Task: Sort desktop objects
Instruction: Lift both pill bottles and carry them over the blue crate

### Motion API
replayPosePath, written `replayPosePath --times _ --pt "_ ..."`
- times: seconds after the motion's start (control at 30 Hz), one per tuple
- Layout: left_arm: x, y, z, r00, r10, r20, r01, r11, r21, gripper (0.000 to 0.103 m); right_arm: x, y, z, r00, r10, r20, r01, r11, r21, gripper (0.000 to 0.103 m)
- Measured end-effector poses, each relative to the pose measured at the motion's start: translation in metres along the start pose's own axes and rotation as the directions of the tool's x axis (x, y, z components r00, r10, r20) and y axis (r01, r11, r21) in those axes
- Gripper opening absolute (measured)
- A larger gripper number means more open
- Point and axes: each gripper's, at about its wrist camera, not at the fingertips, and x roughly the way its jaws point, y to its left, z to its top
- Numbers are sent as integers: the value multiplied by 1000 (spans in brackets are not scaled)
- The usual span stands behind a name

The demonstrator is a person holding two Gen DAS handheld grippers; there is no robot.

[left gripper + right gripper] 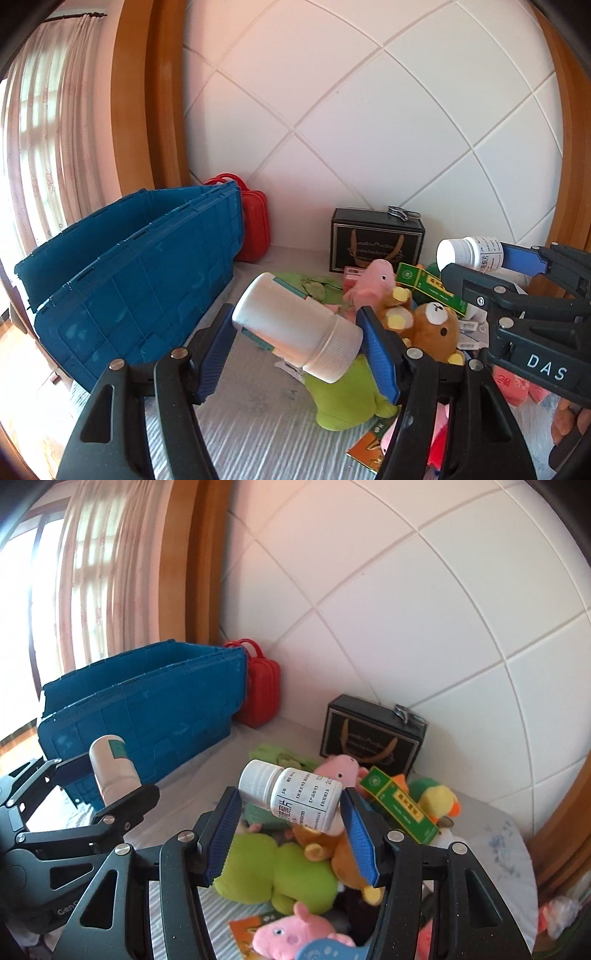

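From the left wrist, the left gripper (297, 334) stands about half open, its blue pads (216, 356) clamped on a large white bottle (295, 325) that lies crosswise between them, ribbed cap toward the right pad, raised above the table (258, 443). To the right, the right gripper (491, 264) holds a small white pill bottle (471, 253), cap pointing left. On the left stands a blue crate (140, 273), open-topped; its inside is hidden from here. A red case (255, 221) sits behind it against the wall, and a black box (376, 240) stands farther right. Below the bottle lie a bear plush (436, 325), a pink pig plush (373, 284), a green plush (347, 398) and a green carton (428, 288).

From the right wrist, the right gripper (291, 808) is partly open and grips the small pill bottle (295, 794) crosswise, printed label facing the camera, above the plush pile. The left gripper (107, 771) at the left holds the large bottle (112, 764) in front of the blue crate (147, 712), whose contents cannot be seen. The red case (260, 686) and black box (373, 734) stand by the wall.
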Motion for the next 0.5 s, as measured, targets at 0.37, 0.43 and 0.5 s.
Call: replayPosePath --times 0.37,0.43,0.5 --pt "44 152 51 997 52 -49 -50 998 32 66 68 127 83 999 43 12 -43 998 -36 55" --pt "55 179 64 995 39 -88 -34 998 50 66 82 149 100 999 40 -1 -40 999 -15 55" --pt "70 207 77 991 15 -131 -7 998 67 66 97 173 121 999 34 -17 -34 999 5 55"
